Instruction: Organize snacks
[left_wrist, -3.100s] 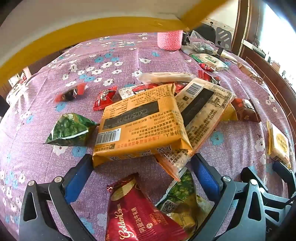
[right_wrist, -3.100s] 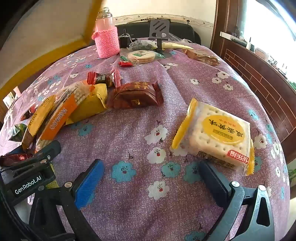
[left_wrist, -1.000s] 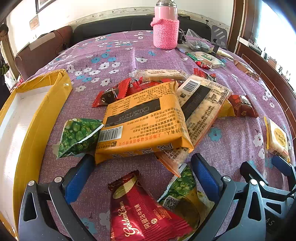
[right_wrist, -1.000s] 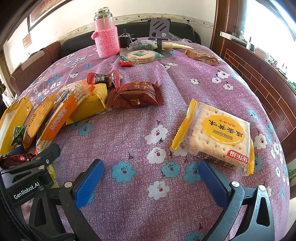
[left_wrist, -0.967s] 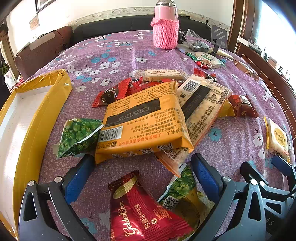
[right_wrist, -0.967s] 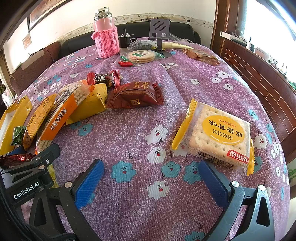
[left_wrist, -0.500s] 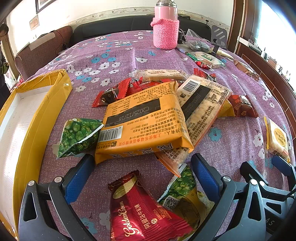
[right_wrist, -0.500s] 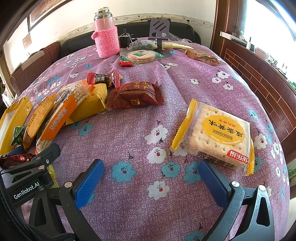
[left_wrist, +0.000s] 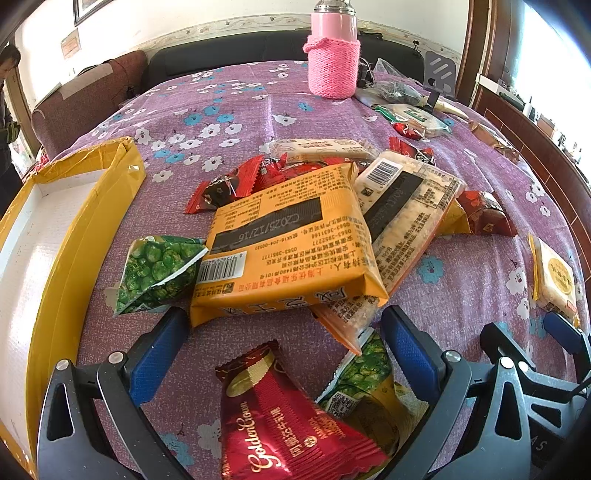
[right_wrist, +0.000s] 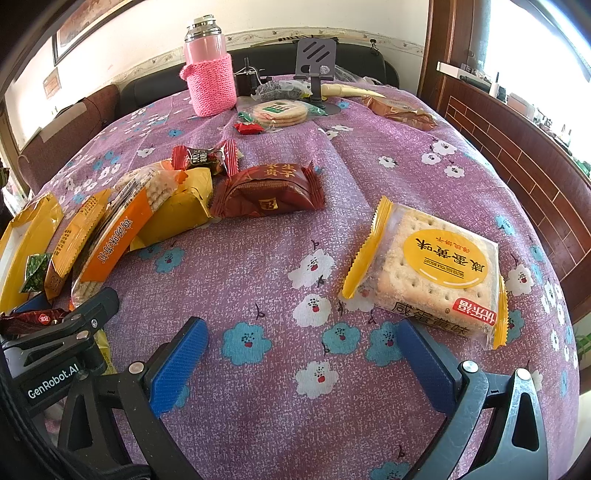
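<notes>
A pile of snacks lies on the purple flowered tablecloth (left_wrist: 240, 110). My left gripper (left_wrist: 284, 343) is open and empty, low over a red Golden Crown packet (left_wrist: 280, 417) and a green pea bag (left_wrist: 365, 391). Just beyond its tips lie an orange biscuit pack (left_wrist: 284, 247), a clear cracker pack (left_wrist: 402, 218) and another green pea bag (left_wrist: 159, 269). My right gripper (right_wrist: 303, 354) is open and empty. A yellow-edged cracker pack (right_wrist: 428, 273) lies just past its right finger. A dark red pastry packet (right_wrist: 269, 190) lies farther ahead.
A yellow box (left_wrist: 55, 236) with a white inside stands open at the left. A pink knitted-sleeve flask (right_wrist: 208, 70), a phone stand (right_wrist: 314, 62) and more snacks sit at the far side. A wooden wall panel (right_wrist: 517, 147) runs along the right.
Three seconds ago the yellow box was held up across the top of both views; it now rests on the table at the left. Neither gripper has moved in the last second.
</notes>
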